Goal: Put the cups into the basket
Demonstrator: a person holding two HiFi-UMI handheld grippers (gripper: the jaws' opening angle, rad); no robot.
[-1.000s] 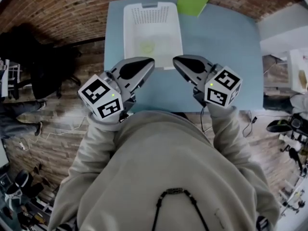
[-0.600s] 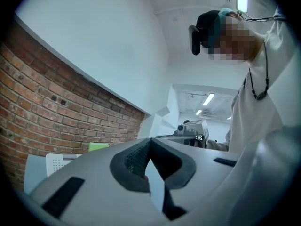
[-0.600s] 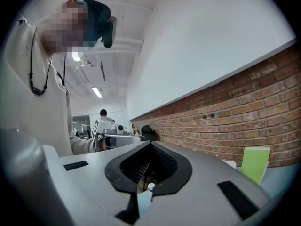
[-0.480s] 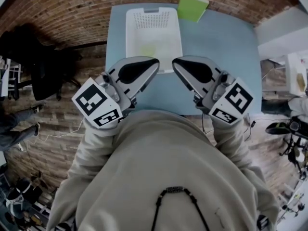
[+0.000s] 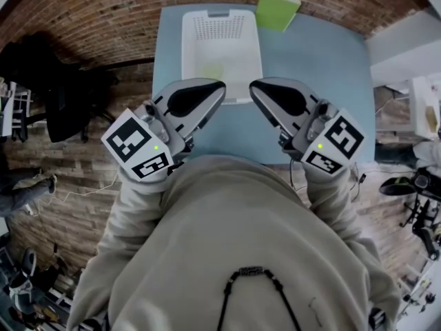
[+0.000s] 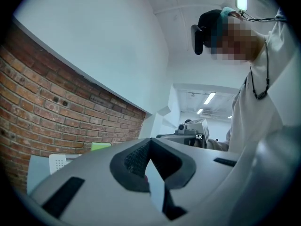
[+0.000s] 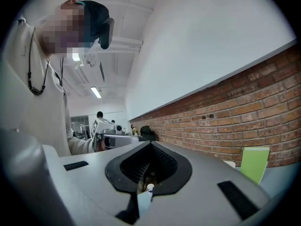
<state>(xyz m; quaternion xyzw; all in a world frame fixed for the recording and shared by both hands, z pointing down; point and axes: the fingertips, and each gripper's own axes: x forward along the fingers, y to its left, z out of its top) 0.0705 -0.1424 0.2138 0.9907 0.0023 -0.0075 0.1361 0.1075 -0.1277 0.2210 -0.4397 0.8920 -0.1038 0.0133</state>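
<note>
**Both grippers closed and empty; the one cup in sight lies in the basket**

The left gripper (image 5: 220,87) has its jaws together with nothing between them: in its own view the two dark pads meet at a point. The right gripper (image 5: 253,87) is closed and empty in the same way. Both are held level and side by side close to the person's chest. They hang over the near edge of the bench (image 5: 317,67) with their tips pointing toward the far edge, well apart from everything on it.

Beyond them the white basket (image 5: 187,47) stands at the middle of the far edge, its long side running toward the near edge. On its floor, toward the near end, is a pale green patch that I take to be a cup (image 5: 212,71). It is too washed out to tell whether the cup stands upright or lies over. No other cup shows on the bare bench. A flat green thing (image 5: 278,9) sits at the far edge, just beside the basket's right far corner.

The cup looks small and thin-walled, probably plastic. By that reading it is light and fairly stiff, smooth enough to slip, and likely to flex under a hard squeeze. The best hold would be on the rim, one jaw inside and one outside, closed gently. The basket seems light too and could slide if bumped.
</note>
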